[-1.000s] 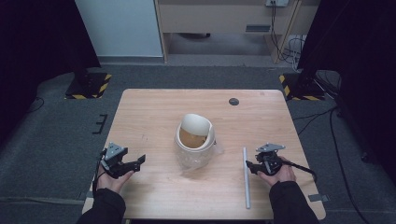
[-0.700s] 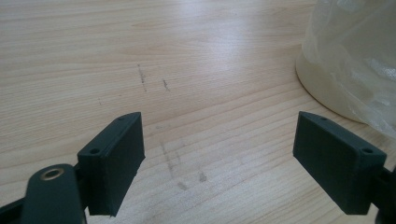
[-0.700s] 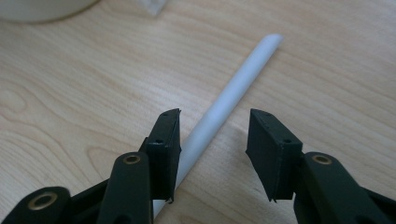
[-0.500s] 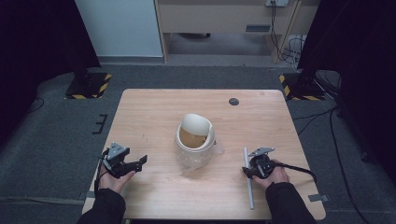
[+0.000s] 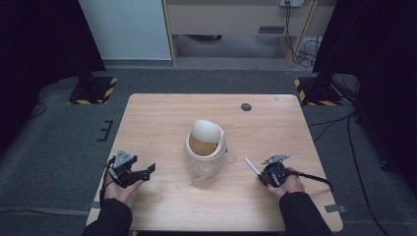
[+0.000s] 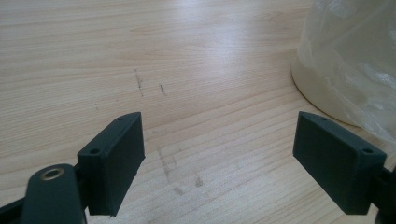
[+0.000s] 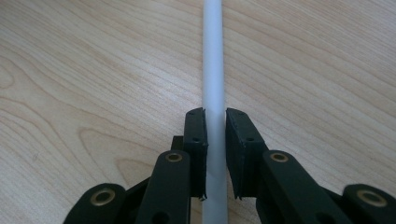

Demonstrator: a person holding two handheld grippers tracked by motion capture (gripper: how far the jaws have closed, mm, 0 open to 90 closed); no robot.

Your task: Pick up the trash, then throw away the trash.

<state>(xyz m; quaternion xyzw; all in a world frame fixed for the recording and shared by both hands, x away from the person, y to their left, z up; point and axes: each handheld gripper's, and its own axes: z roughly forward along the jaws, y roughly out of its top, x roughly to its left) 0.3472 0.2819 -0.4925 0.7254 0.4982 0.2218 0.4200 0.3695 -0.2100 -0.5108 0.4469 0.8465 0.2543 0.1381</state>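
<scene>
Looking down from the high view, a pale wooden bench with rounded corners carries a white round tub wrapped in crinkled clear plastic at its middle, its lid tipped up at the back. A small dark disc sits near the far edge. The left tool rests near the left front edge, jaws apart, with bare wood between it and the tub. The right tool sits right of the tub, and a thin white rod sticks out of it toward the tub, its tip just short of the plastic. Wide bare wood lies beyond both tools.

In the left gripper view, the left tool's flat black jaws stand wide apart over smooth, lightly scuffed wood grain, holding nothing; the tub curves in at the upper right.

In the right gripper view, the right tool clamps the smooth, straight rod between its jaws; the rod runs straight ahead over the grain.
</scene>
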